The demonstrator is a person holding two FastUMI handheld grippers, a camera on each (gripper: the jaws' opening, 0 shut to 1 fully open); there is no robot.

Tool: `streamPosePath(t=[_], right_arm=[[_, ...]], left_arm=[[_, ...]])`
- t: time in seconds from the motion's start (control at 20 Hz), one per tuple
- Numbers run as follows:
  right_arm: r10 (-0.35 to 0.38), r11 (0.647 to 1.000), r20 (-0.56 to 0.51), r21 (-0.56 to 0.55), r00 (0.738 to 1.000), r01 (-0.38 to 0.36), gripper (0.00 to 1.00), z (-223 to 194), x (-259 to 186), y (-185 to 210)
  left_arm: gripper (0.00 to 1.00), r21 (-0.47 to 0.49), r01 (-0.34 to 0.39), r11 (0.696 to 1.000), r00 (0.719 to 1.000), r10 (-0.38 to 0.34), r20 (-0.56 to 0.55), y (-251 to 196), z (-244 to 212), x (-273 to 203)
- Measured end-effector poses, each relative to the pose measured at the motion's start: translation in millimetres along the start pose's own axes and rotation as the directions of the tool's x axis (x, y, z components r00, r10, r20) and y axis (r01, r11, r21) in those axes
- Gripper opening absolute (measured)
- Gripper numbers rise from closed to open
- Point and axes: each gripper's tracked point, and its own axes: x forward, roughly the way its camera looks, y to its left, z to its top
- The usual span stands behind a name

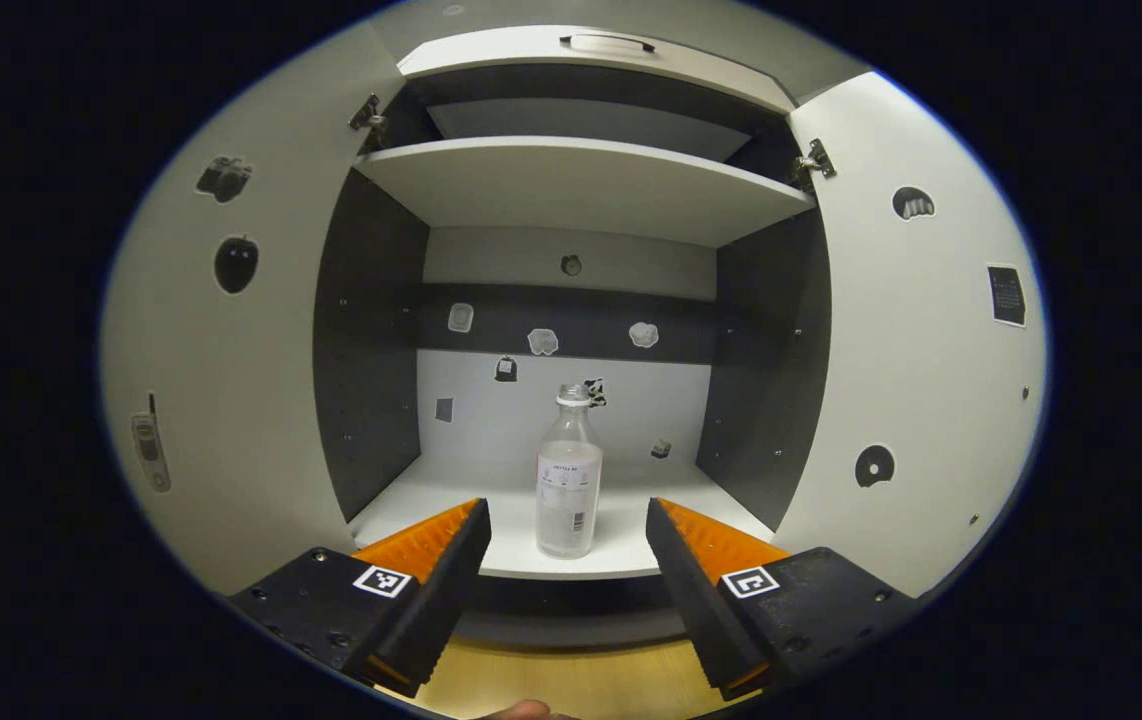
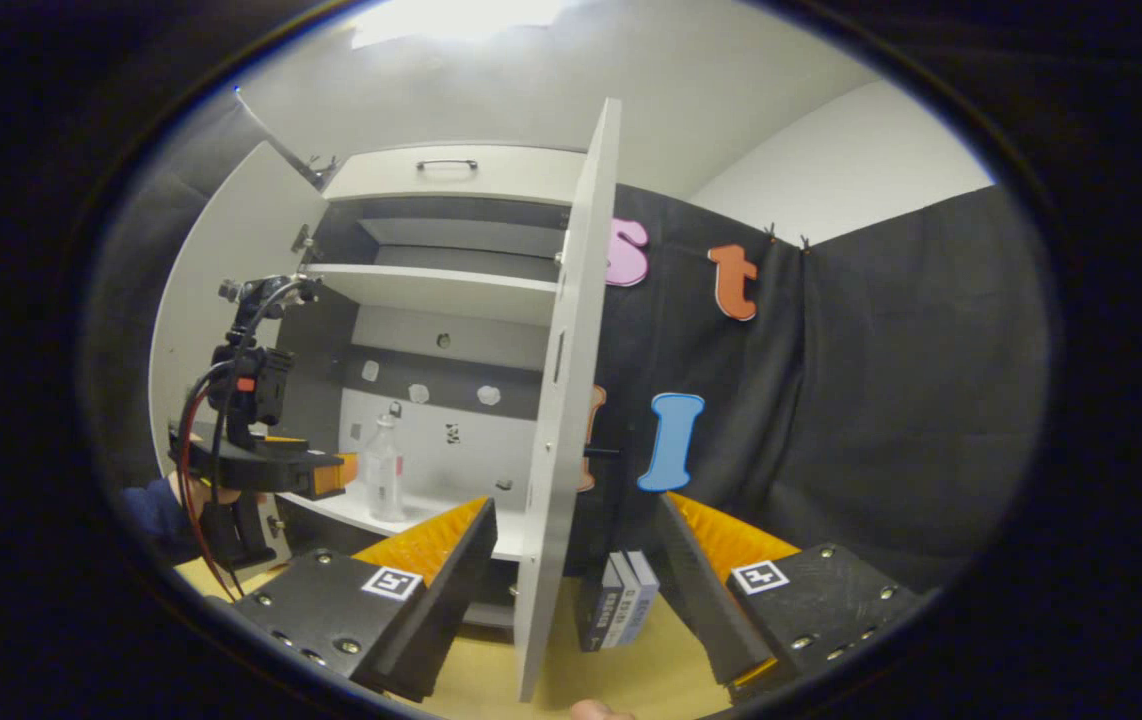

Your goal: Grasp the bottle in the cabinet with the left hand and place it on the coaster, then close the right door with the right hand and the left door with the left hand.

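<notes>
Left gripper (image 1: pixel 567 540) wide open, lined up on bottle (image 1: pixel 569 473) standing at shelf (image 1: pixel 631 530) front. Fast push tips it. Right gripper (image 2: pixel 571 530) open, straddling right door (image 2: pixel 563 420). Coaster possibly behind.

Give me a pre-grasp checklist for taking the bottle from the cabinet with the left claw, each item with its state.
1. Left claw open: ok, fingers spread wider than the bottle.
2. Bottle upright on the lower shelf: ok.
3. Bottle centred between the fingers: ok in the left gripper view.
4. Both doors open, left door and right door: ok.
5. Fingers already around the bottle: not ok, it stands ahead of the tips.
6. Coaster free to receive it: cannot tell.
7. Right claw open near the right door's edge: ok.
</notes>
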Motion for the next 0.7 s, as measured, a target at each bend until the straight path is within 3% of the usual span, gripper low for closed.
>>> streamPosePath(t=[0.05,0.35,0.7], right_arm=[[-0.02,1.0,0.0,-0.003,1.0,0.02,0.97,-0.4,-2.7,-7.0],[-0.162,0.986,-0.02,-0.026,0.987,0.162,0.97,-7.3,-19.3,-45.8],[-0.285,0.958,-0.05,-0.007,0.957,0.285,0.97,-15.7,-43.0,-76.5]], left_arm=[[0.96,0.009,0.004,1.0,1.0,-0.004,-0.003,-1.0,1.7,10.4],[0.96,0.076,-0.01,0.997,0.998,0.005,0.065,-0.5,36.0,68.5],[0.96,0.032,-0.042,0.999,0.997,0.039,0.067,7.0,50.9,117.9]])
